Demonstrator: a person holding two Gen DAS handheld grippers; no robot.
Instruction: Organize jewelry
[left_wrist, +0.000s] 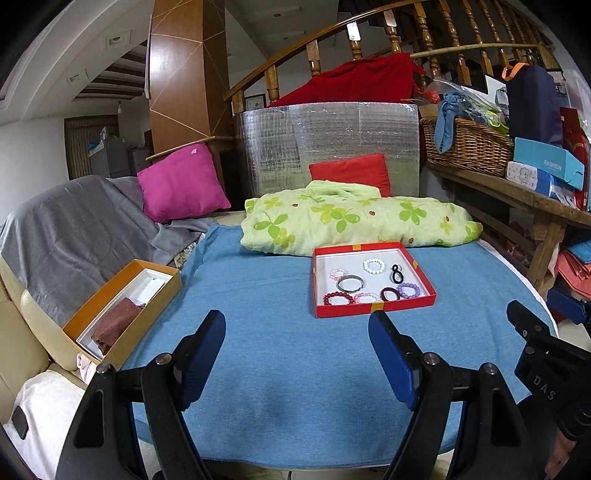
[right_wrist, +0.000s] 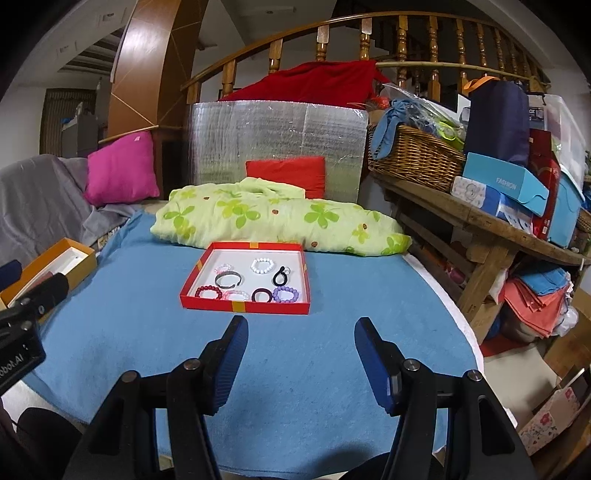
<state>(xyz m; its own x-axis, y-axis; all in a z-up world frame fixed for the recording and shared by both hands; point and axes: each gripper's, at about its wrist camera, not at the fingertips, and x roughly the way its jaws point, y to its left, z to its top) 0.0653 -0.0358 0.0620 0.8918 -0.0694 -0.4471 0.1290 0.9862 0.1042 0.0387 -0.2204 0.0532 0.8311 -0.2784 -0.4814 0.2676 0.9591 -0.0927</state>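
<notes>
Both tongs stand apart with nothing between their blue pads: the left gripper (left_wrist: 297, 332) hovers over the blue cloth (left_wrist: 277, 369) with its jaws spread wide, and the right gripper (right_wrist: 301, 338) hangs over the same cloth with a somewhat narrower gap. Neither touches any jewelry.

Ahead of both, on the cloth, sits a shallow red tray (right_wrist: 207, 301) with a white floor and yellow tape marks at the middle of its near and far rims. Inside lie seven rings of beads and bands, each apart or just touching its neighbour: a dark red bead bracelet (right_wrist: 208, 292) at the near left, a pale pink one (right_wrist: 237, 295) beside it, a dark maroon band (right_wrist: 262, 294), then a purple bead bracelet (right_wrist: 286, 294) at the near right. Behind them are a grey metal bangle (right_wrist: 229, 279), a white bead bracelet (right_wrist: 262, 265), a faint pink bracelet (right_wrist: 224, 267) and a black looped tie (right_wrist: 280, 276).

An orange box (left_wrist: 122, 314) lies at the cloth's left edge.
</notes>
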